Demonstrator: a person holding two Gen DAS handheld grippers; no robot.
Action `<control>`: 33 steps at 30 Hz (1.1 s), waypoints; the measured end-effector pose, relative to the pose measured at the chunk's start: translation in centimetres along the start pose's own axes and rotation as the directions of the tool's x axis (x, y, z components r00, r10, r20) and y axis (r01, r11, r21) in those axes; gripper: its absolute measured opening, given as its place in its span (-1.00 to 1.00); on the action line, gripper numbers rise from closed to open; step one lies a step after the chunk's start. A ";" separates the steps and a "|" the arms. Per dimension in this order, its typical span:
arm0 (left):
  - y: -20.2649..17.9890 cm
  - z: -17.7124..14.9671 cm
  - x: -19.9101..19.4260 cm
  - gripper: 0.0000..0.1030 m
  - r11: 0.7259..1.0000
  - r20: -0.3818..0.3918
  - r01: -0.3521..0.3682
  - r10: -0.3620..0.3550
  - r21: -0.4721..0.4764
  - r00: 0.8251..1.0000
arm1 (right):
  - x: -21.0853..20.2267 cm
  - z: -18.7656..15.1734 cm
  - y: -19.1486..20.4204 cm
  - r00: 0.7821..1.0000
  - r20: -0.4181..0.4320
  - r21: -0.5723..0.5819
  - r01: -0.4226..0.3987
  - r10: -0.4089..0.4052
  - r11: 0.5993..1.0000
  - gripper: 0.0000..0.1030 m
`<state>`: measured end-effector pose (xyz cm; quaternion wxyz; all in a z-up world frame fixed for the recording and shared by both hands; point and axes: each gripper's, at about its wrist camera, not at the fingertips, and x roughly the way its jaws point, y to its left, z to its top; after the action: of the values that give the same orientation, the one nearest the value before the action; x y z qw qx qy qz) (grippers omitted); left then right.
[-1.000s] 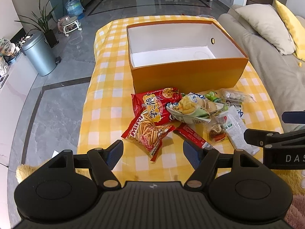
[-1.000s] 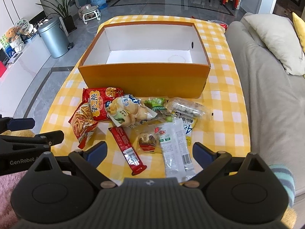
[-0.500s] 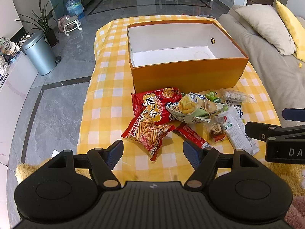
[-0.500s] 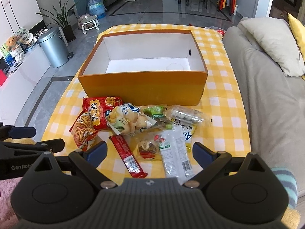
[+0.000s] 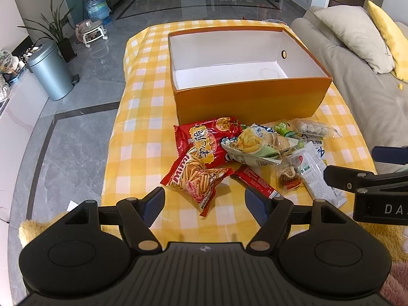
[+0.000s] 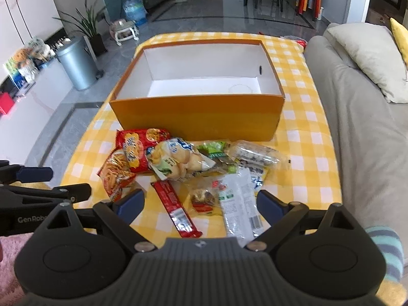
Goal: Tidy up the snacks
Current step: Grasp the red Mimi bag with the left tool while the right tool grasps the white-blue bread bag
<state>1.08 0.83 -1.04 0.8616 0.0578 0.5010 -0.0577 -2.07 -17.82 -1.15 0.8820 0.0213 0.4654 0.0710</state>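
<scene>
**Snacks heaped before an empty box, both sets of jaws apart**

Low in the left wrist frame: left gripper [image 5: 204, 205], jaws wide apart, nothing between them, hovering over the near edge of the yellow-checked bench [image 5: 142, 137]. Just past the fingertips, at frame centre: a red bag of stick snacks [image 5: 197, 178], half covered by a second red bag [image 5: 206, 140]. Right of those: a pale green bag of puffs [image 5: 252, 145], a slim red bar [image 5: 255, 181], a clear white-and-green packet [image 5: 316, 176], and a clear pack of round pieces [image 5: 315, 128] nearest the box. All bunched, overlapping or touching.

In the upper half of the frame: orange box [image 5: 251, 102], white inside, open and bare, directly behind the pile.

Low in the right wrist frame: right gripper [image 6: 200, 202], jaws likewise spread, clamped on nothing, over the near ends of the slim red bar [image 6: 176, 209] and the clear packet [image 6: 239, 209]. Left gripper's arm at the left edge.

Sofa with a grey cushion [image 6: 367, 58] along the right; metal bin [image 6: 76, 63] on the floor at upper left.
</scene>
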 end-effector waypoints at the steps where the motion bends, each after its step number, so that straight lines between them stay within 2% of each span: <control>1: 0.0 0.1 0.0 0.63 1.000 0.006 0.015 -0.015 0.005 1.000 | 0.1 -0.1 -0.1 1.000 0.010 -0.001 -0.011 0.011 1.000 0.72; 5: 0.1 0.7 0.2 0.62 0.998 0.029 0.061 -0.061 0.028 0.998 | 0.6 -0.4 -0.2 0.997 0.057 -0.045 -0.039 0.042 0.998 0.69; 7: 0.1 1.0 0.5 0.61 0.996 0.034 0.079 -0.080 0.036 0.996 | 1.3 -0.2 0.2 0.998 0.051 -0.077 -0.034 0.038 0.996 0.67; 9: 0.3 1.3 1.2 0.61 0.995 0.015 0.090 -0.091 0.041 0.996 | 1.9 0.2 0.3 0.997 0.033 -0.090 -0.062 0.065 0.994 0.51; 11: 0.6 1.6 2.0 0.61 0.996 -0.017 0.088 -0.088 0.028 0.996 | 2.7 0.6 0.5 0.996 0.019 -0.090 -0.086 0.088 0.992 0.46; 13: 1.2 1.8 2.9 0.61 0.996 -0.047 0.085 -0.085 -0.001 0.995 | 3.6 0.8 0.7 0.995 0.008 -0.097 -0.103 0.104 0.990 0.43; 17: 2.4 2.0 4.7 0.61 0.997 -0.106 0.060 -0.065 -0.051 0.992 | 5.5 1.3 1.3 0.988 -0.020 -0.109 -0.152 0.151 0.982 0.22; 20: 3.6 2.2 6.1 0.61 0.991 -0.134 0.046 -0.062 -0.125 0.989 | 7.1 1.7 1.7 0.985 -0.029 -0.111 -0.171 0.169 0.979 0.19; 24: 4.8 2.3 7.6 0.61 0.968 -0.163 0.053 -0.095 -0.246 0.982 | 9.2 2.2 2.0 0.984 -0.040 -0.108 -0.177 0.174 0.978 0.19; 27: 4.9 2.3 8.7 0.53 0.954 -0.172 0.059 -0.114 -0.293 0.979 | 10.6 2.5 1.9 0.984 -0.048 -0.104 -0.177 0.173 0.979 0.13; 33: 5.3 2.0 11.1 0.52 0.919 -0.200 0.058 -0.146 -0.391 0.969 | 12.5 2.3 1.3 0.980 -0.063 -0.058 -0.191 0.188 0.980 0.14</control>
<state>9.07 5.27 -9.54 0.7896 -0.1312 0.5994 0.0026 6.67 -14.62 -9.97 0.8578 0.0355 0.4837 0.1700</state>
